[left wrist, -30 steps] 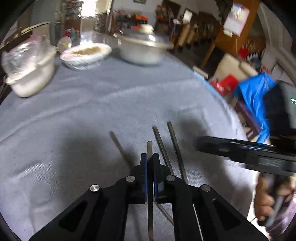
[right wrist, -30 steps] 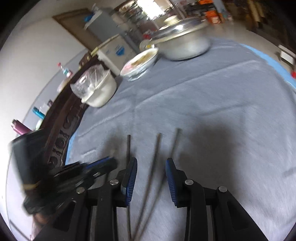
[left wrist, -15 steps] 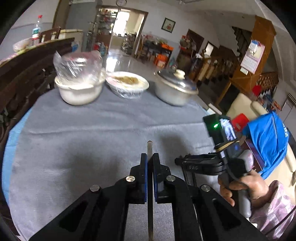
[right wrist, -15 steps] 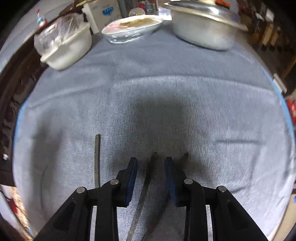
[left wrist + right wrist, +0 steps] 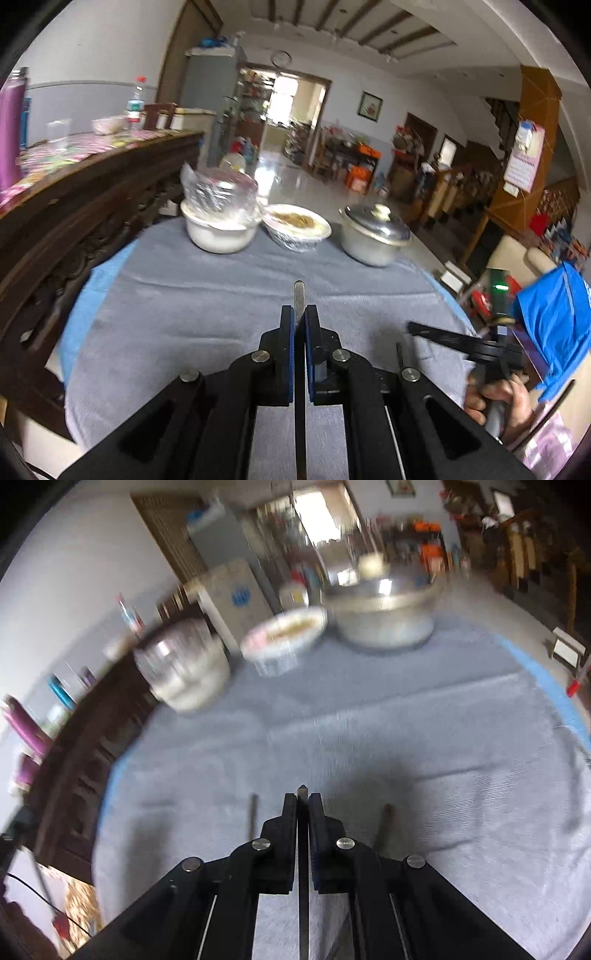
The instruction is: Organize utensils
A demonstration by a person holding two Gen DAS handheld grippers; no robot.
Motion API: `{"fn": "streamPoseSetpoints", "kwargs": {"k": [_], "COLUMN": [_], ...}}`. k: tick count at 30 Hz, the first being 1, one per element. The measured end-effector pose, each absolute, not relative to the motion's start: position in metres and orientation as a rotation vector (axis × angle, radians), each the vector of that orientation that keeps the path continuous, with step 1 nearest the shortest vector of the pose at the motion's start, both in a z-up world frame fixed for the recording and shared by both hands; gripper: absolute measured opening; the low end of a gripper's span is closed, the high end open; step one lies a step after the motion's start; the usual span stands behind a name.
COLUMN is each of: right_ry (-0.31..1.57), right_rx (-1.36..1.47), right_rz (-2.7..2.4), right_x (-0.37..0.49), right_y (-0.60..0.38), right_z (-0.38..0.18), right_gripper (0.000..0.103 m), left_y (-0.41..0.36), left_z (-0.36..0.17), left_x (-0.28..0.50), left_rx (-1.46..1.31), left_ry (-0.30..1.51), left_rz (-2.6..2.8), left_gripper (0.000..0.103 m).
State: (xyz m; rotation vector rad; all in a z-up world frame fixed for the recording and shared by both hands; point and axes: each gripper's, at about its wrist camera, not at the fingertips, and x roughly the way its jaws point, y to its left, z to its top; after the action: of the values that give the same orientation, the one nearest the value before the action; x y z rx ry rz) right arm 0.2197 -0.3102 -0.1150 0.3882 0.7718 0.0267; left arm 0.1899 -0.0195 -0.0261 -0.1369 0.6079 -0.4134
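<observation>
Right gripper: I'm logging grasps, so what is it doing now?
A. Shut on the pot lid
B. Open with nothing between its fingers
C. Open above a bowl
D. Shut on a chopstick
D: in the right wrist view the right gripper has its jaws pressed together on a thin chopstick whose tip pokes out past the fingertips, while two more chopsticks lie on the grey cloth on either side.

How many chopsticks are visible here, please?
4 chopsticks: one clamped in the left tongs, one in the right tongs, two on the cloth flanking them; more may be hidden.
</observation>
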Motion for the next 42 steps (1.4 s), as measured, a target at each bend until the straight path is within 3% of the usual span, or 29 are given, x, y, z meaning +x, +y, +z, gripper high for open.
{"fn": "streamPoseSetpoints", "kwargs": {"k": [18,30,42], "right_ry": [0.16,-0.153,-0.255], "right_rx": [0.429,0.473,0.461], "right_rz": [-0.116,-0.137,-0.208], "right_x": [0.004,-0.059,-0.063], "right_y": [-0.303,-0.272,-0.239], "right_z": [-0.002,0.032,0.028], "right_gripper": [0.007,0.007,0.007], "left_y": [0.006,-0.008,-0.02], "left_z": [0.029,0.036,0.018], "left_x": [0.071,0.032,0.032], "left_rx": [-0.271,-0.337,-0.402], "left_ry": [0.368,0.198,0.08], "left_rz": [-0.336,-0.331,-0.269], "left_gripper": [0.005,0.005,0.005]}}
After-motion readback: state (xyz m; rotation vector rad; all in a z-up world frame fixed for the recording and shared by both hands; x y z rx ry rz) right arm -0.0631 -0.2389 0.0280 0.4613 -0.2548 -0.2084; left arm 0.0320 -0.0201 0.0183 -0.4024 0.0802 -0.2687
